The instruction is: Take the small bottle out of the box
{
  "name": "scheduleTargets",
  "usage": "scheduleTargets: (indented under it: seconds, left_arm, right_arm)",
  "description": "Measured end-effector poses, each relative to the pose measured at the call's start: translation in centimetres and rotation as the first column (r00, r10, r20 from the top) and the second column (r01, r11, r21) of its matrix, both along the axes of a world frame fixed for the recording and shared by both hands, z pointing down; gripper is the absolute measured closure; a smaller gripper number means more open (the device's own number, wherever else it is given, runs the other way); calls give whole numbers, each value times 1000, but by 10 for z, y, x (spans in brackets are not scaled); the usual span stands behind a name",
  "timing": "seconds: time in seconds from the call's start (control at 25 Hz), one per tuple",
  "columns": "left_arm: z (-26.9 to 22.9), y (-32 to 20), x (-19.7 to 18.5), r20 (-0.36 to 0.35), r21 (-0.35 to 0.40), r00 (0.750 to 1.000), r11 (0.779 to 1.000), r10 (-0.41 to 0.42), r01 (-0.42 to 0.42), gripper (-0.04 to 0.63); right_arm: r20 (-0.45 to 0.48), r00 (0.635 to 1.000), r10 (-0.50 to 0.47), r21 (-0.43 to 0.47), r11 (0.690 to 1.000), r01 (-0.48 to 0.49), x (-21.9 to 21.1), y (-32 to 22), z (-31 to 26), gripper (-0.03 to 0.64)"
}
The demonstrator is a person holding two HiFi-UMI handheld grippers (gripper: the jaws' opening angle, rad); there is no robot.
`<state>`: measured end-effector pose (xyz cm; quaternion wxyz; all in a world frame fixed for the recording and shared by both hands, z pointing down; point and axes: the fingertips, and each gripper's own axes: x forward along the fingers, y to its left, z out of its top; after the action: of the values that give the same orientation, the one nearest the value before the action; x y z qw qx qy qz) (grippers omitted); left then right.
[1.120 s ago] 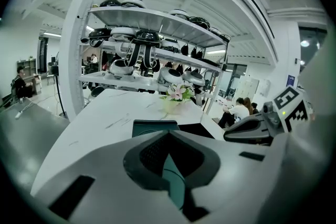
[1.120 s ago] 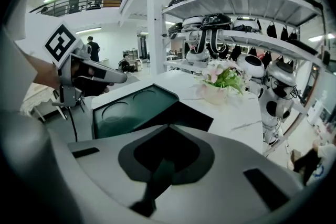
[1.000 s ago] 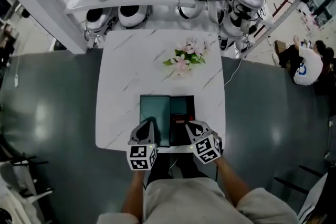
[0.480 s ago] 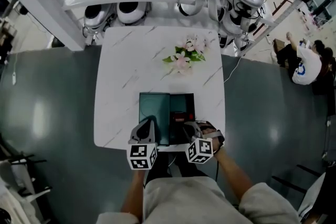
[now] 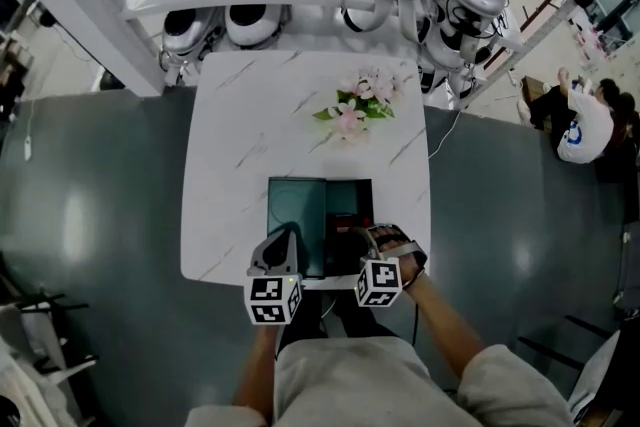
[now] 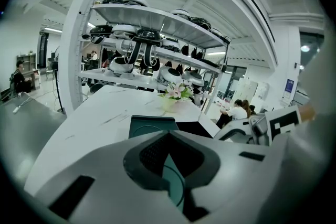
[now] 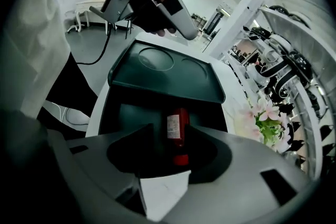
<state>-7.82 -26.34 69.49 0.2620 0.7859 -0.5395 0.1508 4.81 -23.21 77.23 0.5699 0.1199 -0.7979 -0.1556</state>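
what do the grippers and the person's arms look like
The left gripper and right gripper are light grey shells with black inner jaw faces, each carrying a white cube of black square markers. The person wears a pale short-sleeved top; forearms are bare.

Box (image 5: 366,200): on tabletop (image 5: 240,155), lower centre of frame.
Lid (image 5: 297,213): open, left of box.
Bottle (image 7: 177,131): in box.
Flowers (image 5: 358,105): above box, on tabletop.

Two grippers: the left gripper (image 5: 286,237) and the right gripper (image 5: 355,237), whose jaws have just been opening. One small bottle (image 7: 177,131) lies just ahead of the right fingers, unclasped, in one box (image 5: 350,193) with one open lid (image 5: 297,213) beneath the left fingers. One table (image 5: 250,135). One bunch of flowers (image 5: 356,107), well beyond both grippers' fingers.
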Motion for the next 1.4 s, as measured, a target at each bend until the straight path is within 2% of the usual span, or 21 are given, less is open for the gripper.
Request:
scheduleTargets:
  seconds: [0.16, 0.28, 0.68, 0.92, 1.04, 1.4]
  left_arm:
    - [-1, 1, 1, -2, -1, 1000, 1000, 1, -1, 577]
    - [-1, 1, 1, -2, 0, 1000, 1000, 4, -4, 577]
    - [0, 3, 3, -2, -3, 1000, 1000, 5, -5, 577]
    - [0, 3, -1, -1, -10, 1000, 1000, 0, 0, 577]
    - [0, 3, -3, 0, -11, 1000, 1000, 0, 0, 577]
    - [1, 1, -6, -2, -12, 1000, 1000, -3, 3, 577]
  right_arm:
    - [-21, 1000, 3, -39, 999, -4, 2, -2, 9, 316]
    - [-33, 999, 14, -72, 997, -17, 2, -3, 15, 284]
    - [-45, 998, 47, -99, 994, -51, -8, -24, 32, 281]
    - [-95, 995, 20, -141, 989, -34, -16, -33, 40, 282]
    - [-111, 994, 7, -156, 987, -24, -21, -37, 43, 309]
    - [-118, 993, 28, -309, 949, -64, -22, -37, 52, 338]
